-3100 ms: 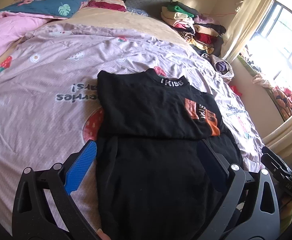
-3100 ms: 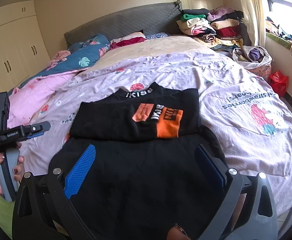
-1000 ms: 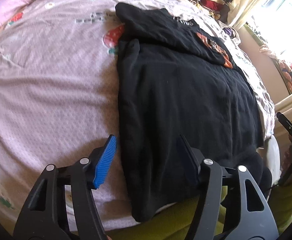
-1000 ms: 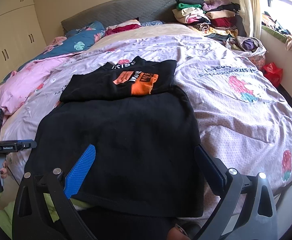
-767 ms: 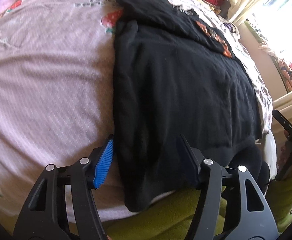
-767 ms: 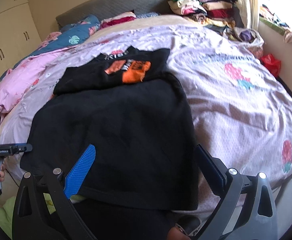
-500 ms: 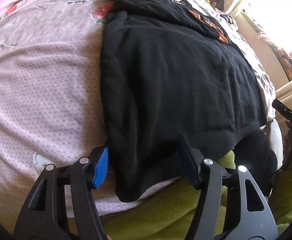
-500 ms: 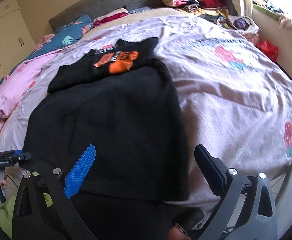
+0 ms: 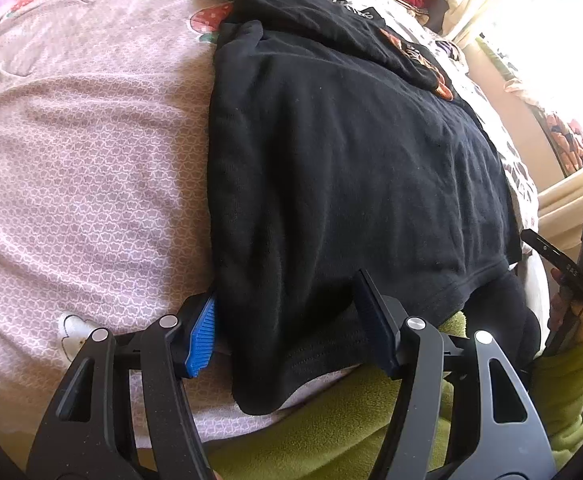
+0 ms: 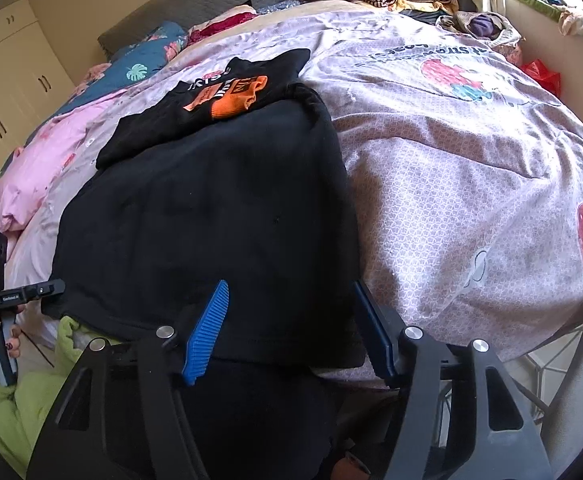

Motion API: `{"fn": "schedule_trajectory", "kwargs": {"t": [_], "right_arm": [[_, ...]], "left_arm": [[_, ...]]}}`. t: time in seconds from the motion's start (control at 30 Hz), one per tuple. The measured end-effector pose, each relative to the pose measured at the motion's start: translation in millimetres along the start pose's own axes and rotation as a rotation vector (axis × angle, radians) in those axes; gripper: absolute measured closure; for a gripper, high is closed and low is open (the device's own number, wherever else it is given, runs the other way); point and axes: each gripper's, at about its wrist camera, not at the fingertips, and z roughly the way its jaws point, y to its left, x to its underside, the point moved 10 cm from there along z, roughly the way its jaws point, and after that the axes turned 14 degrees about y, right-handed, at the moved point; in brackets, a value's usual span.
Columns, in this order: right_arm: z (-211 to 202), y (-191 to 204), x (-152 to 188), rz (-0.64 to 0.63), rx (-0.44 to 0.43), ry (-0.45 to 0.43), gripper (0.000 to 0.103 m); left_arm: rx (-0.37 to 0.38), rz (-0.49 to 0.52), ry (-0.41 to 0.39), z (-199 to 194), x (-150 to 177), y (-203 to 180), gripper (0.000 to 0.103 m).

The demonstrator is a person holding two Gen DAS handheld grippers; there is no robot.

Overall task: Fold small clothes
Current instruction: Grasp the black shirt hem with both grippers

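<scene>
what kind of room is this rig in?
A bedroom, almost certainly: a bed under a strawberry-print cover, a grey headboard behind pillows, and built-in wardrobes along the wall.

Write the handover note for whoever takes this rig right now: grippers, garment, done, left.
Left gripper: open, straddling the near left corner of the black shirt; nothing clamped.
Right gripper: open, straddling the near right corner of the hem; nothing clamped.
Shirt lies on the strawberry bedspread, hem hanging over the bed's near edge. The collar end with the orange print is already folded down onto the body.
Left: clamp both hem corners, carry the hem up toward the folded part, smooth it flat.
</scene>
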Motion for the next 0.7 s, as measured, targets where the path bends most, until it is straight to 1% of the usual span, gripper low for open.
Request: {"fn": "schedule_trajectory", "kwargs": {"t": [0.1,0.2,0.27,0.33,0.37,0.4,0.47,0.53,0.63,0.7], "right_arm": [[9,-7,1,0.013,0.021,0.029,0.041],[21,-13,4,0.024,0.031,0.064,0.041],[28,-17,6,0.04,0.016,0.088,0.041],[32,-20,8,0.057,-0.004,0.099,0.041],[31,-20,8,0.06,-0.014,0.098,0.045],[30,-20,9,0.063,-0.018,0.095,0.051],[26,-25,11,0.077,-0.003,0.087,0.079],[19,-28,13,0.092,-0.008,0.073,0.093],[1,-22,11,0.061,-0.011,0.02,0.095],[-14,-13,7,0.046,-0.033,-0.02,0.095]], "left_arm": [[0.007,-0.001,-0.004,-1,1,0,0.049],[0.004,0.001,-0.006,-3,4,4,0.053],[-0.008,0.005,-0.008,-4,5,5,0.058],[-0.014,0.002,-0.011,-5,5,8,0.066],[-0.013,-0.001,-0.012,-6,5,9,0.068],[-0.011,-0.007,-0.014,-6,4,11,0.072],[-0.003,-0.011,-0.013,-8,3,13,0.078],[-0.003,0.0,-0.026,-12,0,13,0.092],[0.008,0.012,-0.042,-21,-6,11,0.099],[0.017,0.019,-0.067,-31,-11,10,0.099]]}}
